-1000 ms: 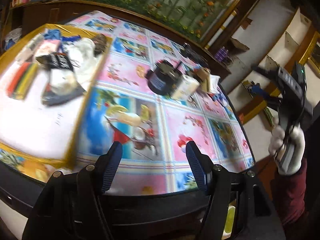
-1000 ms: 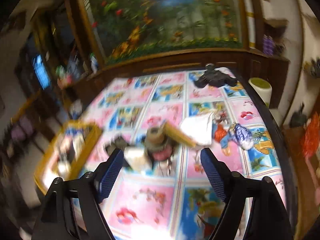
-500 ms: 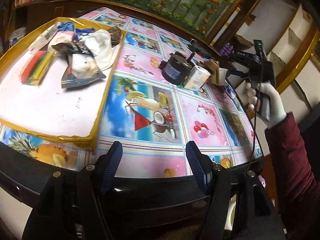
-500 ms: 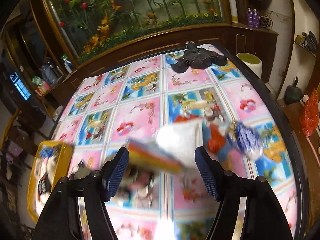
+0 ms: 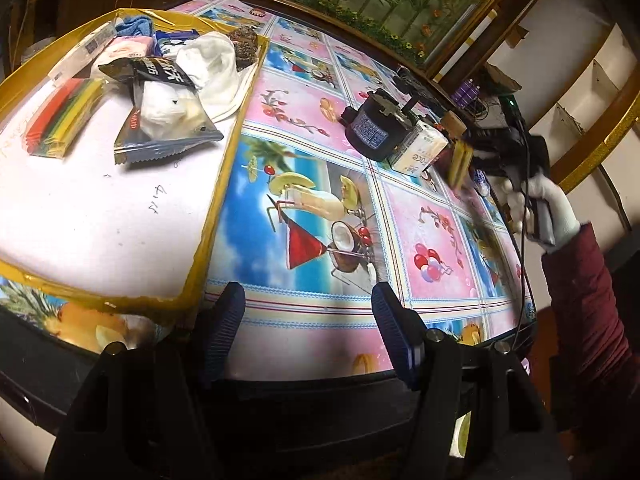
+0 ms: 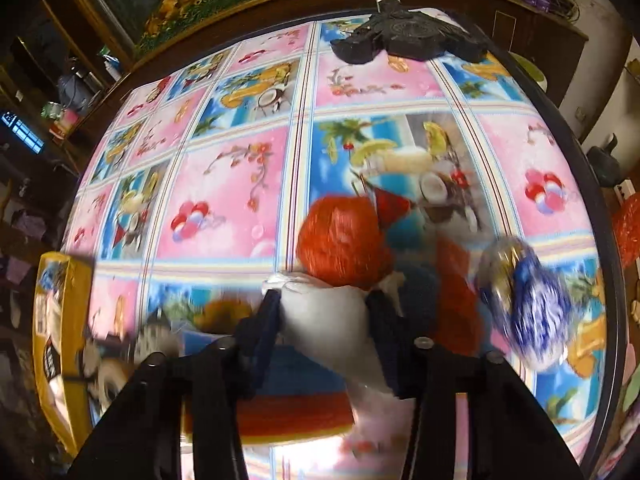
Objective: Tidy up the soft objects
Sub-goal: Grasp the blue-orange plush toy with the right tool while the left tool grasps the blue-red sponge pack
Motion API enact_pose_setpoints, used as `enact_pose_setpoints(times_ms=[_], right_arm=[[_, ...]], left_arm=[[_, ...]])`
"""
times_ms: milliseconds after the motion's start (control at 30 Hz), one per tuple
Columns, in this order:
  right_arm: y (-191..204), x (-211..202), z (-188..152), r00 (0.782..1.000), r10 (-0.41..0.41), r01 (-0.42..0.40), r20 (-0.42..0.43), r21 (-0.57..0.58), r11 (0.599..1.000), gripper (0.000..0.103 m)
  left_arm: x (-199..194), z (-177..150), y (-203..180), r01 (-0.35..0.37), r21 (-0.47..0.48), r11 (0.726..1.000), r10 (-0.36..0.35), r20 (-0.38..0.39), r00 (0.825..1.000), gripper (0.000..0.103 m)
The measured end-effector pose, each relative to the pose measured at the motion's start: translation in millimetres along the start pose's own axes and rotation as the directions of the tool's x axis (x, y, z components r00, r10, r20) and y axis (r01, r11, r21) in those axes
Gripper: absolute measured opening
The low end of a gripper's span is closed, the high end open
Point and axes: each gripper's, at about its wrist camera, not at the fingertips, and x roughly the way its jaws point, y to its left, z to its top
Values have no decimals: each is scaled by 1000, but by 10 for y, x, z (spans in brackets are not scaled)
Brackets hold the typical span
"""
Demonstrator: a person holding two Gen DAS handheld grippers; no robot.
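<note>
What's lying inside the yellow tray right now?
The yellow tray holds a dark snack packet, a white cloth, a striped red-yellow-green pack, a blue cloth and other packets. Whatever lies beneath that pile is covered.

Patterned tablecloth point(image 5: 304, 128) under yellow-rimmed tray point(image 5: 224, 184)
</note>
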Motion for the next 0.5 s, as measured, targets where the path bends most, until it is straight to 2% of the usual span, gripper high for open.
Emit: enact_pose_setpoints(times_ms=[100,200,267,300,333,400,467,500], right_arm=[[57,-99,-382,998,33,-36,-47,-77,996,40],[197,-255,-770,988,121,-135,-93,-159,978,42],[104,-484,-862,982,186,-190,-44,-139,972,44],[3,-599,-851,982,188,-186,7,-111,976,50],[-109,-705,-829,984,170,-164,61,-83,983,55],[-421,-940,-719,978,55,-57,203,3,998,68],[-705,-1041,-617,962,-28,4,272,89,996,74],[-839,-1041,-562,958,-55,20,283,126,992,74]], left_arm=[[19,19,-14,5,12,1000,-5,-1,1000,65],[19,29,-2,16,12,1000,-16,-2,1000,65],[19,37,3,24,14,1000,-24,-4,1000,65],[24,43,-4,28,15,999,-28,-5,1000,65],[26,45,-11,30,18,999,-30,-6,1000,65],[24,38,-33,38,29,999,-38,-6,999,65],[14,19,-82,55,50,997,-54,-4,999,65],[7,15,-117,62,64,996,-62,-2,998,65]])
